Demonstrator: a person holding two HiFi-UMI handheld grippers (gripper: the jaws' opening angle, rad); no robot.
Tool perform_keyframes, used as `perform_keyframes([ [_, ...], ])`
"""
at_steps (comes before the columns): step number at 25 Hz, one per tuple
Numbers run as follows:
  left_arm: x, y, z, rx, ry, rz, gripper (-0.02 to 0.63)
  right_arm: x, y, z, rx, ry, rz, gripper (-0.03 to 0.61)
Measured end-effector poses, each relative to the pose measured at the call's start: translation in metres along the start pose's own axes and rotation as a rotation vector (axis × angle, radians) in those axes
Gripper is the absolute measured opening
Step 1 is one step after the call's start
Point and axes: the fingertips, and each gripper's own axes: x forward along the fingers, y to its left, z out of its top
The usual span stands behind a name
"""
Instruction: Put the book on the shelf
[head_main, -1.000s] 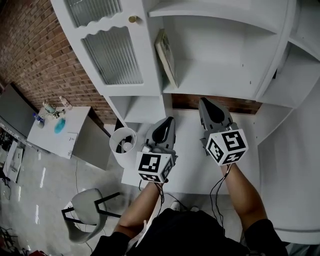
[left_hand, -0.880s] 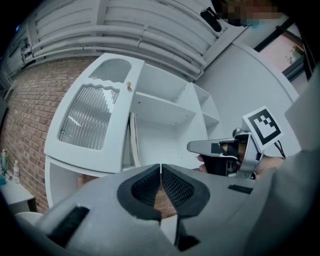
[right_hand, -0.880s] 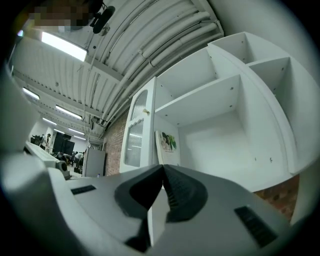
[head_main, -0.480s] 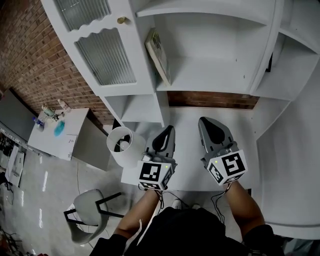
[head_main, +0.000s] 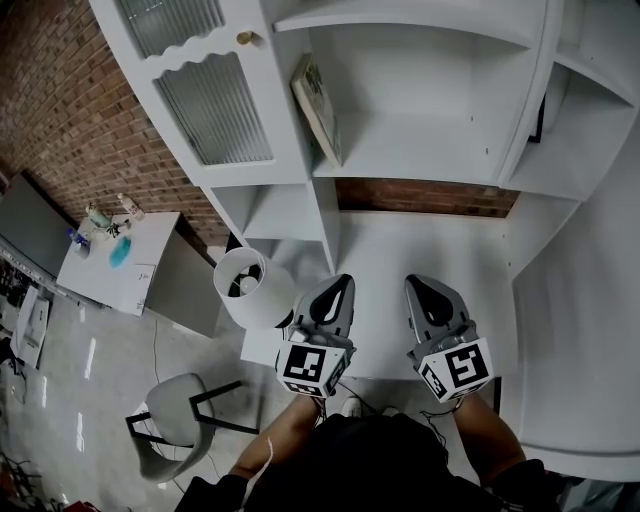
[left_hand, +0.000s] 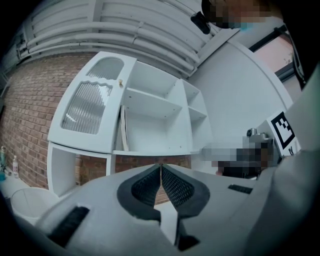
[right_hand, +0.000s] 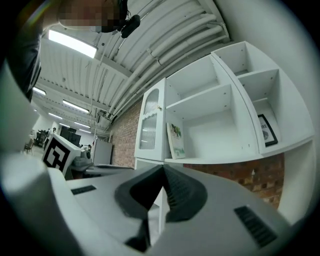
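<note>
Both claws are pressed together with nothing in them. The left claw (head_main: 338, 285) and right claw (head_main: 420, 285) hover side by side over the front edge of the white counter (head_main: 400, 245), pointing at the shelf unit, and each claw's own view shows its pads meeting with only air around them.

The book (head_main: 318, 108) is already up on the shelf (head_main: 430, 165). It stands at the left end of the middle compartment, tilted, with its top leaning on the side wall. So the job looks pretty much done.

What could go wrong from here, as a guess:
- The book only leans, with nothing propping its free side. A bump to the unit or a nudge at its bottom edge could make it slide out and flop flat, or tip off the shelf's front edge.
- The lamp (head_main: 247, 288) sits just beside the left claw, by the counter's left front corner. A careless swing that way could knock it over.
- The claws are close together, so the marker cubes could clack if either drifts inward.

Writing: the book's cover shows green artwork, but no title is readable. The framed picture (right_hand: 266, 129) in the right-hand compartment is too small to read. The cubes carry only black-and-white square codes, and there are no brand names anywhere.
</note>
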Motion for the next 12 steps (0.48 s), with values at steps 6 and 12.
perform_keyframes([
  [6,-0.019,-0.010,-0.013,-0.008,0.029,0.006,0.018,-0.023,0.011,-0.014,0.021,0.031,0.006,0.028],
  [12,-0.041,-0.025,-0.018,0.033,0.025,-0.005,0.018,-0.042,0.024,-0.025,0.049,0.047,0.026,0.028],
])
